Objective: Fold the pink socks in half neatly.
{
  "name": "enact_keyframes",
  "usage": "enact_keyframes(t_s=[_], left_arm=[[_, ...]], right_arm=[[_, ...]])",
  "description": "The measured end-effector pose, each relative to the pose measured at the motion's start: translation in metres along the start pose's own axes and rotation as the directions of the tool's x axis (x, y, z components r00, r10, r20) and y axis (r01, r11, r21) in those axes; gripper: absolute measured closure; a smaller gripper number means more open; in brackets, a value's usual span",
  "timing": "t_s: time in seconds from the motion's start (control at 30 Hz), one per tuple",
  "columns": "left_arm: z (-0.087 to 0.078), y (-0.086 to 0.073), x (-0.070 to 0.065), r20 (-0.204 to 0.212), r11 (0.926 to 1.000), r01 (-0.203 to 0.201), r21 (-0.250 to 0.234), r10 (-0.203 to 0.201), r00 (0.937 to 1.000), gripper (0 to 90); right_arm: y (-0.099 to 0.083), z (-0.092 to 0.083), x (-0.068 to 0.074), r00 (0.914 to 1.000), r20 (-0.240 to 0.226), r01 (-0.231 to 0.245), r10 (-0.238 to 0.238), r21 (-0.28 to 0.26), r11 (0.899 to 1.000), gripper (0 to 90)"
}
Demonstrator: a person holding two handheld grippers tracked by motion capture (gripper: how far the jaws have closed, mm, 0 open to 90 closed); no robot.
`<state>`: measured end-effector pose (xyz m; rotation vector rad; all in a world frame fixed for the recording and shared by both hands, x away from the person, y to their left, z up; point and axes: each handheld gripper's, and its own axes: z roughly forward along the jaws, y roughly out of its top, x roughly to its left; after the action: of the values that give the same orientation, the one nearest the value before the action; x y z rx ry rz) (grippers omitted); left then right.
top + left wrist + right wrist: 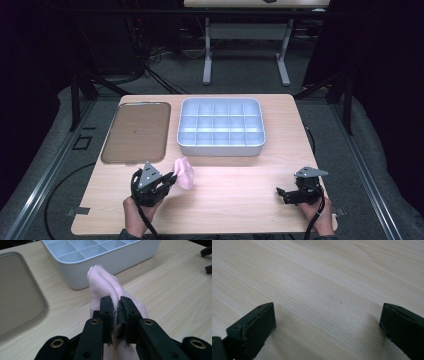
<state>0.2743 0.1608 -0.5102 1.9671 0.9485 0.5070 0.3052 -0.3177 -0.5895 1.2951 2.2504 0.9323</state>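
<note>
The pink cloth [107,287], soft and bunched into folds, is pinched between the 2 jaws of the left gripper [117,312], which are clamped together on it; in the high view the pink cloth [184,173] sticks out at about 2 o'clock from the left gripper [167,181], over the wooden table [240,200]. Just beyond it, at 12 o'clock in the left gripper view, stands the white compartment tray [105,258], its cells empty; a flat brown tray [136,131] lies at 9 o'clock of that. At 3 o'clock, well apart, the right gripper [281,192] rests low with its jaws wide apart on nothing. The grasp looks done; carrying the cloth to a tray and letting go appear left to do.
</note>
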Motion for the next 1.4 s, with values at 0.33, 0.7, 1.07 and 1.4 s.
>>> enact_keyframes(t_s=[0.33,0.7,1.07,1.4], left_arm=[[0.023,0.011,-0.026,0.084,0.9986,-0.053,0.002,0.053,0.9951,80.5],[0.050,0.020,-0.052,0.167,0.9947,-0.102,0.016,0.098,0.9811,80.5],[0.091,0.017,-0.078,0.259,0.9827,-0.160,0.094,0.131,0.9571,80.2],[0.119,0.010,-0.095,0.254,0.9670,-0.200,0.158,0.156,0.9546,75.8]], right_arm=[[0.000,0.000,0.000,1.0000,0.000,0.002,-0.002,0.000,1.000,0.0],[0.000,0.000,0.000,1.0000,0.001,0.002,-0.002,0.001,1.000,0.0],[0.000,0.000,0.000,1.0000,0.001,0.002,-0.002,0.000,1.000,0.0],[0.000,0.000,0.000,1.0000,0.001,0.002,-0.002,0.000,1.000,0.0]])
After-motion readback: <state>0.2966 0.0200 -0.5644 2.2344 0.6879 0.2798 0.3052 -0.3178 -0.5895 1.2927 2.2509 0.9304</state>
